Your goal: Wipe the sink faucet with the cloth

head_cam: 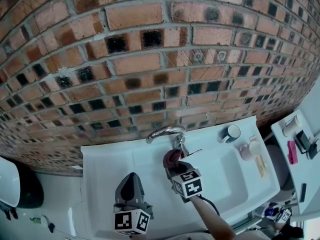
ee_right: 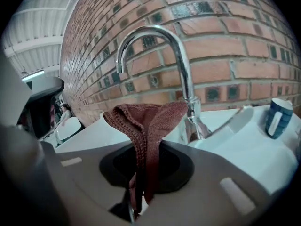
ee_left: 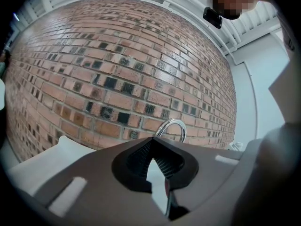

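Two claws above white ceramic sink in head view: right claw clamped on bunched reddish-brown knitted cloth, at six o'clock of curved chrome faucet, ready for wiping; left claw parked at seven.

Left gripper view: jaws together, empty.

Right gripper view: cloth pinched upright, faucet stem at two.
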